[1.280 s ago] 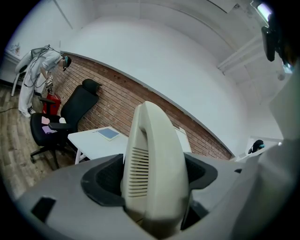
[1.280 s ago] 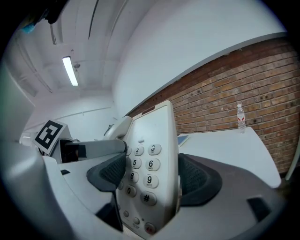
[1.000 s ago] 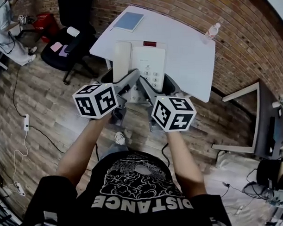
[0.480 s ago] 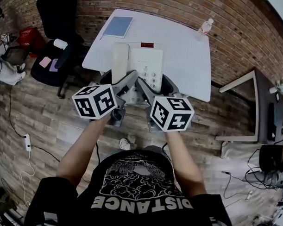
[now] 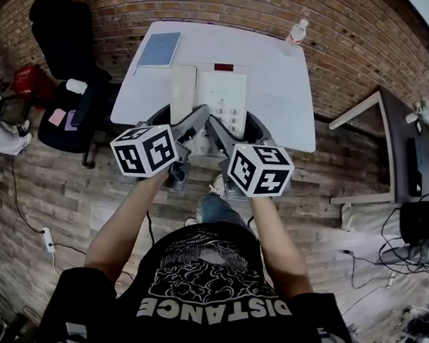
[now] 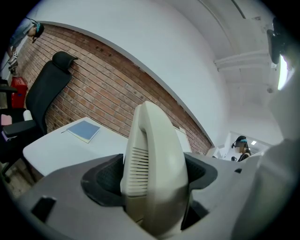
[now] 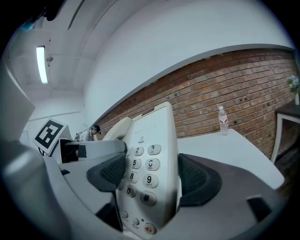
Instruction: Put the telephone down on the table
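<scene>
A cream desk telephone (image 5: 211, 100) with its handset on the left side is held in the air over the near part of the white table (image 5: 288, 85). My left gripper (image 5: 175, 127) is shut on the handset side (image 6: 152, 164). My right gripper (image 5: 238, 133) is shut on the keypad side (image 7: 147, 173). Both sets of dark pads (image 6: 105, 176) press against the phone's near end. Whether the phone touches the tabletop cannot be told.
A blue notebook (image 5: 159, 48) lies at the table's far left corner and a water bottle (image 5: 295, 29) stands at its far right. A black office chair (image 5: 65, 35) stands left of the table. A brick wall runs behind. Another desk (image 5: 405, 146) is to the right.
The table has come closer and shifted left in the head view as the person stepped forward. Both grippers keep the same hold on the telephone.
</scene>
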`<state>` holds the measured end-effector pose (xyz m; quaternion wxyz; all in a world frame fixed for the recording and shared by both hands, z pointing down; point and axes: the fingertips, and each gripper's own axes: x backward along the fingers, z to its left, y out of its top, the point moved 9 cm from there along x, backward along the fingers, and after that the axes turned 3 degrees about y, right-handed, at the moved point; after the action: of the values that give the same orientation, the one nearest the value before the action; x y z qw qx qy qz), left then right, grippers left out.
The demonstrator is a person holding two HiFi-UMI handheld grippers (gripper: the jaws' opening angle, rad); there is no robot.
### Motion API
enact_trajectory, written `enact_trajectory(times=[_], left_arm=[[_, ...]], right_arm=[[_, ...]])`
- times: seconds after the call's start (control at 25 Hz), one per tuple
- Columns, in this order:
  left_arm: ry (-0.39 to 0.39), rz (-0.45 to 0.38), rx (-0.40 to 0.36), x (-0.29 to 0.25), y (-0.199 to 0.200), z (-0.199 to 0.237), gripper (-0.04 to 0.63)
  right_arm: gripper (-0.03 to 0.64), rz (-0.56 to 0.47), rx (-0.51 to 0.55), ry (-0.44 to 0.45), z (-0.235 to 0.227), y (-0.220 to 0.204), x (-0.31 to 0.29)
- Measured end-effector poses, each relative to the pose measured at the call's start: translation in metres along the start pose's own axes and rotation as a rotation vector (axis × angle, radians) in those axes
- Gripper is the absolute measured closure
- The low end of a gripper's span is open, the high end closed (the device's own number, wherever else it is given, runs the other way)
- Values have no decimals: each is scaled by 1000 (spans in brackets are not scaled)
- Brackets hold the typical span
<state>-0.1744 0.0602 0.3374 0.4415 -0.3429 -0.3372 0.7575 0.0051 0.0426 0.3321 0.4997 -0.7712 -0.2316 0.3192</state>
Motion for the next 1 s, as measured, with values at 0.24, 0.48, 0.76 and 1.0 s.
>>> enact_trajectory(times=[0.24, 0.48, 0.76, 1.0], left_arm=[[0, 23, -9, -50, 11, 8, 218], [9, 56, -15, -126, 26, 24, 218], [32, 114, -14, -219, 47, 38, 218], [63, 137, 2, -267, 61, 51, 218]], right_arm=[[271, -4, -23, -8, -38, 11, -29], [270, 9, -56, -15, -97, 26, -79], [270, 48, -116, -19, -169, 50, -136], [270, 76, -137, -8, -206, 65, -174]])
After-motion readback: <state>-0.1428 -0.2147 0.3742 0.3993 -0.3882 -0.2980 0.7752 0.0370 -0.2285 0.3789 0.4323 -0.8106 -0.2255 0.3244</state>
